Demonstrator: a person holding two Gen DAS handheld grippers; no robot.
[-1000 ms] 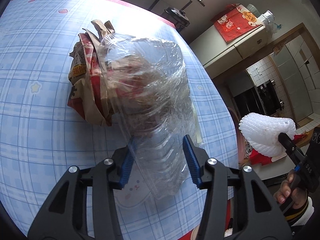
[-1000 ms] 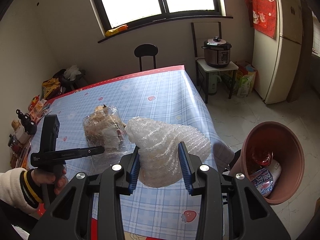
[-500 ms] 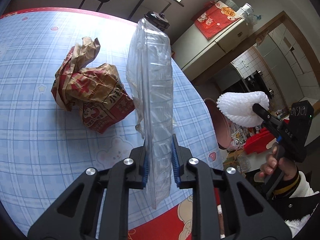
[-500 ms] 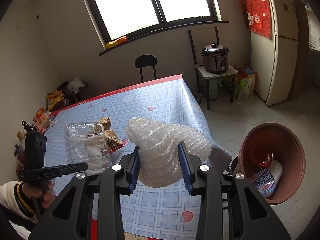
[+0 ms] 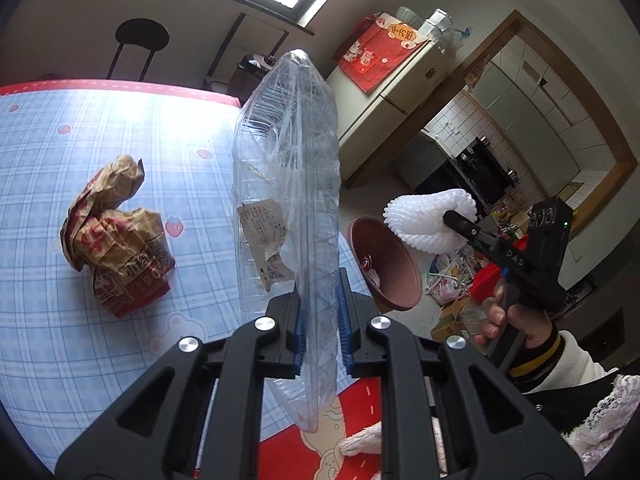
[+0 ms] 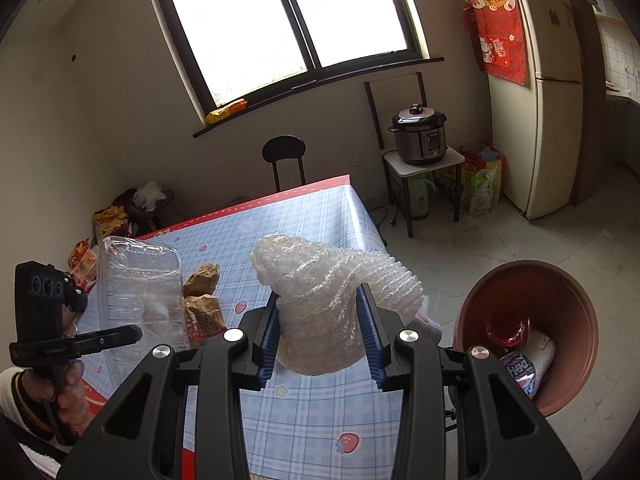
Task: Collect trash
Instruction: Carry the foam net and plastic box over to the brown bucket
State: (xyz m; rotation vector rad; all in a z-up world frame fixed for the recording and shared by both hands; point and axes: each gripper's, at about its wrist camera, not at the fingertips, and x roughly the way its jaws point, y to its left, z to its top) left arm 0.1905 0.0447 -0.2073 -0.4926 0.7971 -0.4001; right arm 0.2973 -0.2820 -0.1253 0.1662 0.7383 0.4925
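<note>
My left gripper point(image 5: 322, 280) has a clear plastic clamshell box point(image 5: 288, 168) between its pads, squeezed flat and standing on edge above the table; its jaws are still closing on it. A crumpled brown and red paper bag point(image 5: 116, 240) lies on the blue checked tablecloth point(image 5: 60, 140). My right gripper point(image 6: 316, 312) is shut on a white foam net sleeve point(image 6: 320, 280), held in the air past the table's near corner. A brown bin point(image 6: 528, 280) stands on the floor to the right with wrappers inside. The same bin point(image 5: 384, 264) shows behind the box in the left wrist view.
A black chair point(image 6: 284, 152) stands at the table's far side under the window. A pressure cooker point(image 6: 420, 132) sits on a small stand, a fridge point(image 6: 536, 92) beside it. Bags and boxes point(image 5: 452, 280) lie on the floor near the bin.
The left jaws closed on the clear box, flattened it and lifted it off the table, away from the paper bag. The right gripper drifted sideways, still holding the foam sleeve.
</note>
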